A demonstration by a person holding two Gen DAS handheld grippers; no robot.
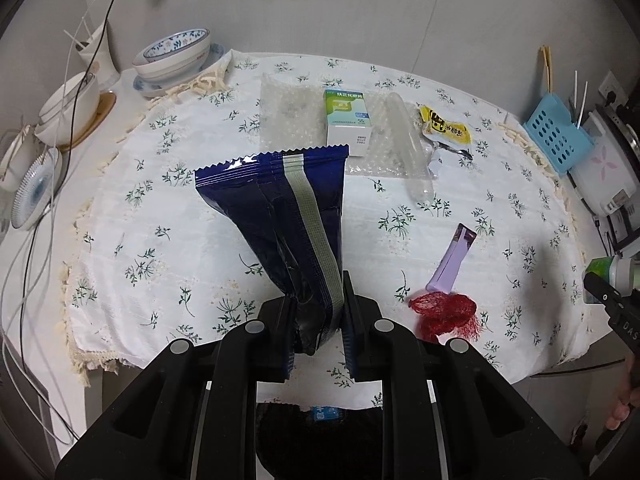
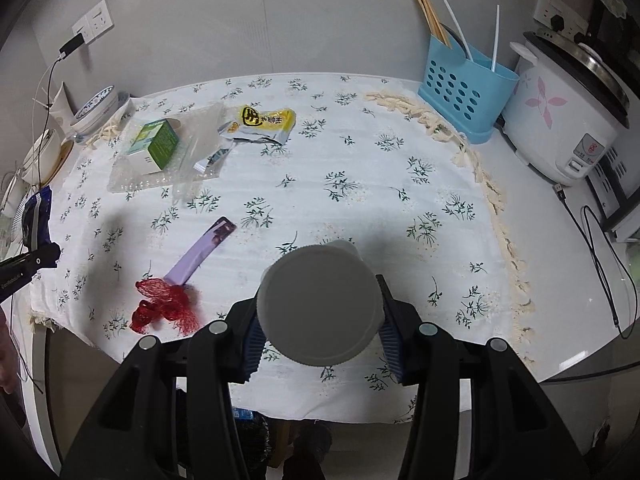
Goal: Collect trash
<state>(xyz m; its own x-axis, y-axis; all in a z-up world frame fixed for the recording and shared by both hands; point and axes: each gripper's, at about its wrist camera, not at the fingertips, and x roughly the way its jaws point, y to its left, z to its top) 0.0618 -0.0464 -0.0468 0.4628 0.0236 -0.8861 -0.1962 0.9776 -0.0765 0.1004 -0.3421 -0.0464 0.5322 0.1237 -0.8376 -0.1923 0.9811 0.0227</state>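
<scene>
My left gripper (image 1: 318,320) is shut on the lower end of a dark blue snack wrapper (image 1: 280,216) with a silver stripe, held above the table. My right gripper (image 2: 318,332) is shut on a white bottle (image 2: 318,304), whose round end faces the camera; in the left wrist view the bottle (image 1: 608,276) shows a green label at the right edge. On the floral cloth lie a red mesh net (image 2: 166,308), a purple wrapper (image 2: 202,250), a yellow packet (image 2: 266,120), a green-and-white box (image 2: 154,146), bubble wrap (image 1: 288,112) and a clear plastic tube (image 1: 408,148).
Bowls and plates (image 1: 176,58) stand at the back left with cables (image 1: 24,280) hanging beside them. A blue cutlery basket (image 2: 464,88) and a rice cooker (image 2: 568,116) stand at the back right. A black bag (image 1: 320,420) sits below the table's front edge.
</scene>
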